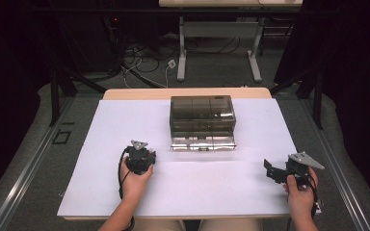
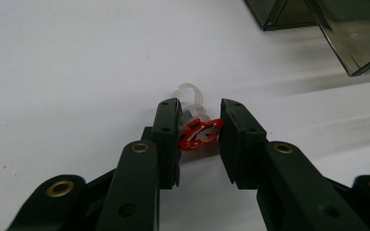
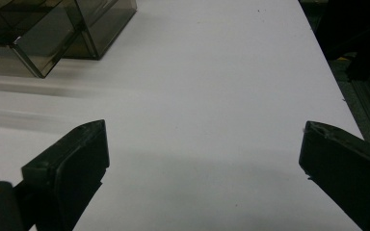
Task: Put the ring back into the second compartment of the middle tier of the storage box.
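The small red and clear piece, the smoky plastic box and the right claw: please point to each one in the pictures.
small red and clear piece (image 2: pixel 198 134), left gripper view, on its red disc.
smoky plastic box (image 1: pixel 202 115), high view, on its top.
right claw (image 3: pixel 202 166), right gripper view, midway between its open jaws.

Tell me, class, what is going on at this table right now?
A person sits at a white table holding a gripper in each hand. The left gripper has its jaws shut on a small red and clear plastic piece lying on the table. The right gripper rests near the table's right edge with its jaws wide open and nothing between them. A smoky transparent box stands farther back, its front flap folded down.
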### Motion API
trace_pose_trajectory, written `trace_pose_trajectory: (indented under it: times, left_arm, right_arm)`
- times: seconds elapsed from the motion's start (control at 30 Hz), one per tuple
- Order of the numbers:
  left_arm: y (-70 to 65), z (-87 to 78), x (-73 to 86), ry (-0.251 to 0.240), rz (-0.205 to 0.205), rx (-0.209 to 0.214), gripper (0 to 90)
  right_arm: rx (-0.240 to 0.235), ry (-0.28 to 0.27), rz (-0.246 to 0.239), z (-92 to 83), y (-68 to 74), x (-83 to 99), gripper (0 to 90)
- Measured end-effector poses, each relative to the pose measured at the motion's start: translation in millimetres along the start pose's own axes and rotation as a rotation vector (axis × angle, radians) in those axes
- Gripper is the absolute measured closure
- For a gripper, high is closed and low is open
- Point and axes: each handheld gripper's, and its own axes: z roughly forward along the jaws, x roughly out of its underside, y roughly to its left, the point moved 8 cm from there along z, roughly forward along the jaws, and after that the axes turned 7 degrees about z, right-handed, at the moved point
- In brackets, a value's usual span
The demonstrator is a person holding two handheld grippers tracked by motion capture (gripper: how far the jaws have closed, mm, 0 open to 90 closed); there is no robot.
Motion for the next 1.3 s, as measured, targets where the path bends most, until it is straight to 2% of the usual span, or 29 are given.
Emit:
trace_pose_trajectory:
  times: [0.2,0.3,0.73,0.8,1.3]
  left_arm:
    - [-0.1,-0.2,-0.1,0.006,-0.003,0.003,69.8]
    - [0.0,-0.2,-0.2,0.002,-0.006,0.007,69.9]
    - [-0.9,-1.9,-3.3,-0.023,-0.014,0.012,69.9]
    - [0.3,-3.6,-3.1,-0.015,-0.006,0.012,69.9]
    - [2.9,-13.2,-11.3,-0.073,-0.021,0.001,69.9]
  right_arm:
    - [0.008,-0.009,-0.011,0.8,-1.4,-0.7,3.2]
    - [0.007,0.003,-0.012,-0.1,-1.5,0.0,3.2]
    - [0.005,0.005,0.001,-0.1,-1.0,0.5,3.2]
    - [0.005,0.006,0.001,-0.1,-0.8,0.6,3.2]
    - [0.002,0.001,0.001,-0.4,-0.8,-0.2,3.2]
